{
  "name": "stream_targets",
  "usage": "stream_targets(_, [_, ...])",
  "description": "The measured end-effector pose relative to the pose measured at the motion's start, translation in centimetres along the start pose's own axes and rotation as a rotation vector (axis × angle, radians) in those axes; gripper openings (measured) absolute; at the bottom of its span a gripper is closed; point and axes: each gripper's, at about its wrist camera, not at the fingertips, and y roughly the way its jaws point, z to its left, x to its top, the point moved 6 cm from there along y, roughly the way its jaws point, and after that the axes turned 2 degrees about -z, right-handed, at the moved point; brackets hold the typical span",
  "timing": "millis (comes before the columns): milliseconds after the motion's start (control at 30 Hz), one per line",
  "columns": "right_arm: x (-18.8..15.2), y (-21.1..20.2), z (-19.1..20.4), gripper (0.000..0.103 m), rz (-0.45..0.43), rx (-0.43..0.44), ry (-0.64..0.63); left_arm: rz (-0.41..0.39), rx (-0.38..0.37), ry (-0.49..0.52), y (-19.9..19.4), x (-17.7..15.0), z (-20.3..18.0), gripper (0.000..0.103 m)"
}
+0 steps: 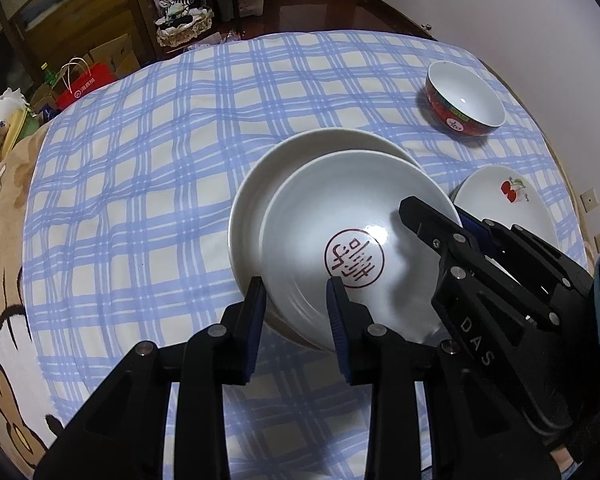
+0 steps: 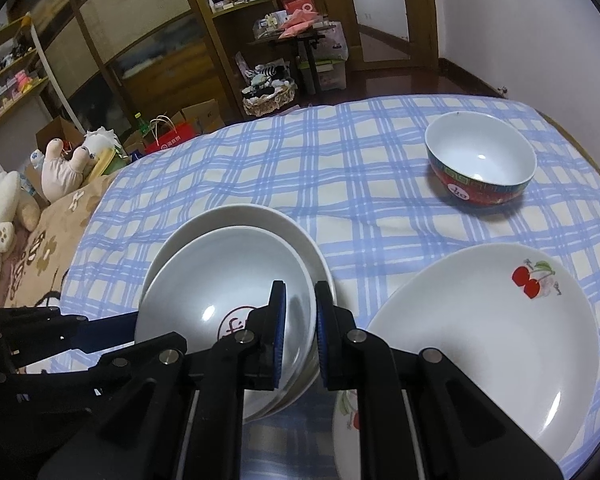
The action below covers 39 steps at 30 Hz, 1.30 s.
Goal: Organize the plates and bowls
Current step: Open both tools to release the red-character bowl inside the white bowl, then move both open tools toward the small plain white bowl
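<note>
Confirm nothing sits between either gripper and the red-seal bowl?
Nothing visible. The red-seal bowl has its rim between the fingers of the left gripper at the near edge and of the right gripper on the cherry plate side. Only the plain white bowl lies under it.

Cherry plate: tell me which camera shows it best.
The right wrist view. There the cherry plate fills the lower right, its rim and red cherry print clear, with a second cherry-printed plate showing under its near edge. In the left wrist view the cherry plate is small, and the right gripper covers its near part.
</note>
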Motion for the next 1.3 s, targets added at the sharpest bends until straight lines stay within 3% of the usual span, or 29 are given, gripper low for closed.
stream_targets(133, [0.3,-0.6,0.0,0.017,-0.021,0.007,0.006,-0.062,0.050,0.027,-1.2,0.4,0.1,0.040])
stream_targets(333, [0.5,-1.4,-0.1,0.019,-0.030,0.016,0.018,-0.065,0.055,0.015,-1.6,0.3,0.7,0.040])
stream_targets(533, [0.5,-2.4,-1.0,0.031,-0.032,-0.029,0.013,-0.085,0.054,0.000,-2.2,0.2,0.8,0.048])
stream_targets(633, [0.6,-3.2,-1.7,0.046,-0.037,-0.048,0.021,-0.107,0.049,-0.009,-2.9,0.4,0.9,0.054])
stream_targets(700, [0.8,-4.1,-2.0,0.064,-0.061,-0.072,0.010,-0.116,0.040,-0.017,-3.2,0.5,0.9,0.059])
stream_targets(900, [1.5,-6.8,-3.4,0.098,-0.128,-0.136,0.014,-0.179,0.037,-0.031,-4.4,1.0,0.6,0.073])
stream_targets(1033, [2.0,-8.2,-4.2,0.103,-0.159,-0.174,0.015,-0.216,0.030,-0.028,-5.2,1.2,0.2,0.081])
stream_targets(1300, [2.6,-10.4,-5.9,0.103,-0.214,-0.207,0.036,-0.283,0.033,0.004,-6.5,1.4,-0.8,0.085])
